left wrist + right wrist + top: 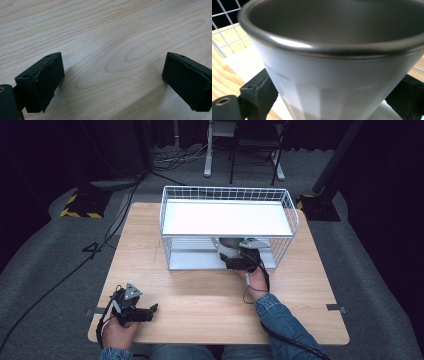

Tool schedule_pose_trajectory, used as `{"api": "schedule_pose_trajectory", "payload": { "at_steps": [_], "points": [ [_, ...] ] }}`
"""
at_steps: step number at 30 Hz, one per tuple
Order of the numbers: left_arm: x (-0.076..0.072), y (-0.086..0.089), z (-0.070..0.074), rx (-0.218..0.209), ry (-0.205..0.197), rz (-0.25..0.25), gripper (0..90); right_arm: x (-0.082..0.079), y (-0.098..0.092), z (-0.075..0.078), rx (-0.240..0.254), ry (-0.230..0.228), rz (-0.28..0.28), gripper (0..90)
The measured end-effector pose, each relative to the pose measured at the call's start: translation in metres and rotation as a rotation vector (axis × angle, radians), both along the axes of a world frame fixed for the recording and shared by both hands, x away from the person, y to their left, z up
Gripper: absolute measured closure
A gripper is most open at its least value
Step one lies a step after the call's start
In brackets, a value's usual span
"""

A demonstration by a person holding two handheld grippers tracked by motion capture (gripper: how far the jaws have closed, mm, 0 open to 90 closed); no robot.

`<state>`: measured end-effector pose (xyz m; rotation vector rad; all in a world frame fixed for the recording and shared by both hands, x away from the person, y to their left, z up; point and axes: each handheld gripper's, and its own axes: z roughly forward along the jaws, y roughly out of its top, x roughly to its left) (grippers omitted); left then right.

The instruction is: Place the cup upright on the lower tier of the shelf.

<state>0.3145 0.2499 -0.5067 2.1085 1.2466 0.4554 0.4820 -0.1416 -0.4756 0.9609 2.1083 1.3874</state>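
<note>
A white cup point(226, 248) with a dark metal inside point(337, 20) is held at the front of the wire rack's lower shelf point(192, 260), under the white top shelf point(227, 217). My right gripper point(232, 255) reaches in from the front, and its black jaws press the cup's faceted wall from both sides point(337, 100). At the front left of the wooden table point(200, 300) my left gripper point(153, 309) rests in the person's hand and points right. Its jaws stand wide apart over bare wood point(112, 80) with nothing between them.
The white wire rack point(165, 210) takes up the table's far half, and its basket wall rises around the top shelf. Wire mesh point(227, 30) shows behind the cup. Cables trail off the table's left side onto the grey floor point(50, 260). Chair and desk legs point(240, 160) stand beyond.
</note>
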Motion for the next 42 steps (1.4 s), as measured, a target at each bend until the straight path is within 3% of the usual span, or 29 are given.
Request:
{"api": "schedule_pose_trajectory", "payload": {
  "at_steps": [9, 16, 32, 39, 42],
  "points": [
    [0.000, 0.000, 0.000, 0.000, 0.000, 0.000, 4.4, 0.013, 0.005, -0.009, -0.014, -0.029, -0.033, 8.8],
    [0.000, 0.000, 0.000, 0.000, 0.000, 0.001, 4.4, 0.019, 0.005, -0.015, -0.017, -0.024, -0.051, 8.7],
    [0.000, 0.000, 0.000, 0.000, 0.000, 0.001, 4.4, 0.021, 0.003, -0.015, -0.019, -0.022, -0.042, 8.6],
    [0.000, 0.000, 0.000, 0.000, 0.000, 0.001, 4.4, 0.021, 0.002, -0.015, -0.048, -0.029, -0.028, 7.9],
    [0.000, 0.000, 0.000, 0.000, 0.000, 0.001, 4.4, 0.019, 0.005, -0.015, -0.097, -0.034, -0.029, 0.7]
  ]
}}
